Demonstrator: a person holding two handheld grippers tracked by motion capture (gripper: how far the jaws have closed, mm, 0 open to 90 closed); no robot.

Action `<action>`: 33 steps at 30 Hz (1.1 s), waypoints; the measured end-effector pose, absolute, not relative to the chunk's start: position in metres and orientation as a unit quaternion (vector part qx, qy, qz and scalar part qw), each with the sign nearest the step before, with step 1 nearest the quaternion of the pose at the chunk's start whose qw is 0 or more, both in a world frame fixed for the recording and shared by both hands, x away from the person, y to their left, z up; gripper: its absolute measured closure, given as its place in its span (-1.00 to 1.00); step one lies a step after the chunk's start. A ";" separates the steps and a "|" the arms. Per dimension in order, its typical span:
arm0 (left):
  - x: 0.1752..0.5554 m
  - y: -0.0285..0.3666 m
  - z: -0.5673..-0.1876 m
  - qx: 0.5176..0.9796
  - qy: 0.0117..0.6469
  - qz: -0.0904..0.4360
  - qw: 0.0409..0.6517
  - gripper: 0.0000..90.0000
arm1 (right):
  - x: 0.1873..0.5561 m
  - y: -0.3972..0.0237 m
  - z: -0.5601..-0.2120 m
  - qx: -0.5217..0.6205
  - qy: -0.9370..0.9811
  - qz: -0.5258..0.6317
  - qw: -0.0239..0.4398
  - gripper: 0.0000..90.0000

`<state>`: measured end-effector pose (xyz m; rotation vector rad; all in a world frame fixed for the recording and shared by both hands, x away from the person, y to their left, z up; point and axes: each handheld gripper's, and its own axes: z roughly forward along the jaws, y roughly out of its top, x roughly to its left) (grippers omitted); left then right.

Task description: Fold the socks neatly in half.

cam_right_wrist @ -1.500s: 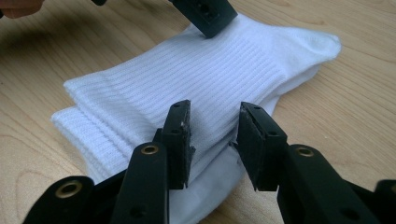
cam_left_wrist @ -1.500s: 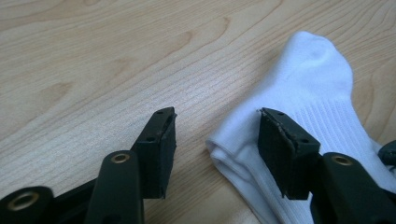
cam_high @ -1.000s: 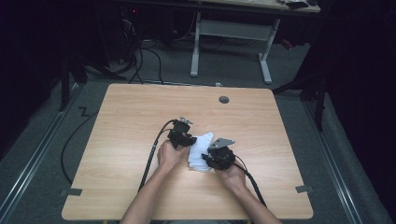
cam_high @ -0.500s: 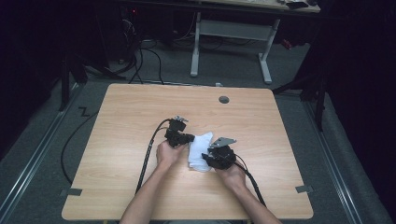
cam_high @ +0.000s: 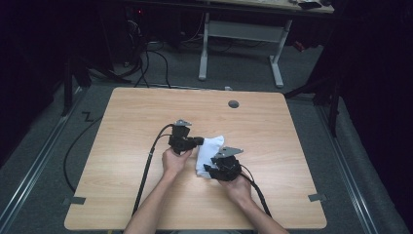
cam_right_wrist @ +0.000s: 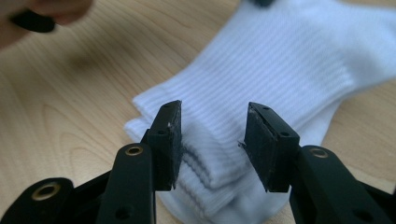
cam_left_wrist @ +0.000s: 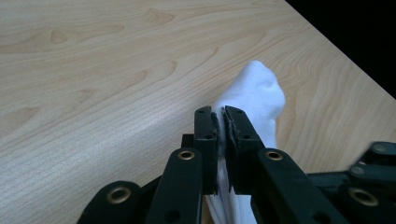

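Observation:
White socks (cam_high: pixel 210 146) lie stacked near the middle of the wooden table (cam_high: pixel 126 122). My left gripper (cam_high: pixel 198 142) is at their left edge, and its jaws have just closed. In the left gripper view, the left gripper (cam_left_wrist: pixel 222 126) is shut on a fold of white sock (cam_left_wrist: pixel 259 93), which sticks up past the tips. My right gripper (cam_high: pixel 208 168) is at the socks' near side. Its jaws have just been opening. In the right gripper view, the right gripper (cam_right_wrist: pixel 212 140) stands open over the ribbed sock cuffs (cam_right_wrist: pixel 210 168), with its pads off the fabric.
A round cable hole (cam_high: pixel 234 104) sits near the table's far edge. Black cables (cam_high: pixel 148 165) trail from both grippers toward the front edge. Tape marks (cam_high: pixel 75 200) sit at the front corners. A white desk frame (cam_high: pixel 238 34) stands on the floor beyond the table.
The left gripper has shifted slightly at the socks' left edge. The right hand has stayed in place.

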<state>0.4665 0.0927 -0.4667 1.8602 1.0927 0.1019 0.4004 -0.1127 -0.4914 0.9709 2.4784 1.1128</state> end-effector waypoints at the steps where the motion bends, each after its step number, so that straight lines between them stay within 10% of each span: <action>1: 0.465 0.093 -0.464 0.759 0.442 0.042 0.476 0.87 | 0.402 -0.113 -0.492 0.338 0.851 0.381 0.129 0.25; 33: 0.446 0.096 -0.455 0.784 0.387 0.099 0.476 0.88 | 0.399 -0.112 -0.476 0.299 0.858 0.392 0.148 0.14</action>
